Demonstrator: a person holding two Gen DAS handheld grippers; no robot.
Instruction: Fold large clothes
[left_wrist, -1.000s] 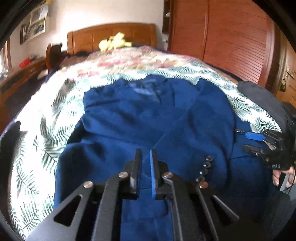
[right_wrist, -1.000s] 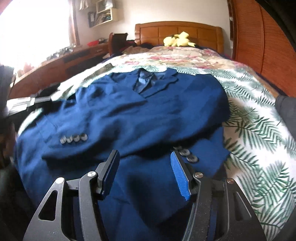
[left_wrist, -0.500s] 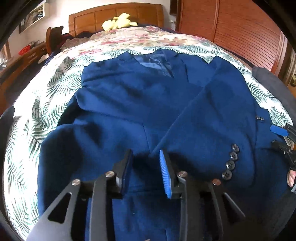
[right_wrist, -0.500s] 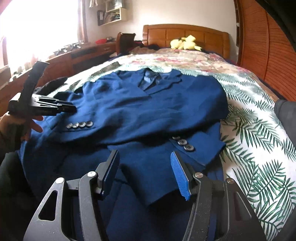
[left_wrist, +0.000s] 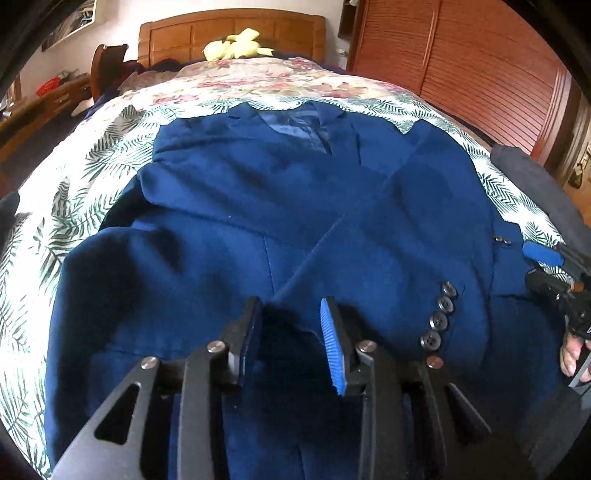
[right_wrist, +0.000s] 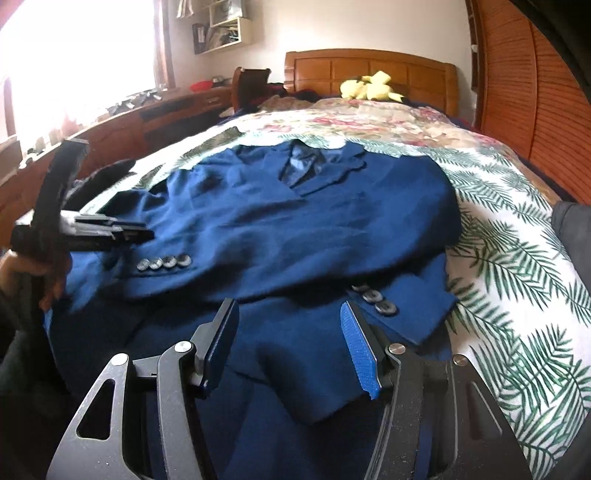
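A dark blue suit jacket (left_wrist: 277, 192) lies face up on the bed, collar toward the headboard. Both sleeves are folded across its front. One cuff with a row of buttons (left_wrist: 439, 317) lies just right of my left gripper (left_wrist: 291, 306), which hovers open low over the jacket's lower front with no cloth pinched. In the right wrist view my right gripper (right_wrist: 289, 310) is open above the jacket (right_wrist: 295, 229), near the other buttoned cuff (right_wrist: 376, 299). Each gripper also shows in the other view, the right gripper (left_wrist: 535, 267) at the right edge and the left gripper (right_wrist: 144, 232) at the left.
The bed cover (left_wrist: 74, 192) has a green leaf print, with floral fabric farther up. A yellow plush toy (left_wrist: 236, 46) rests at the wooden headboard. A wooden wardrobe (left_wrist: 480, 66) stands to the right, a desk (right_wrist: 147, 122) to the left. A dark garment (left_wrist: 524, 173) lies at the bed's right edge.
My left gripper has gone from shut to open and sunk closer to the jacket. It has come into sight at the left of the right wrist view. My right gripper stays open.
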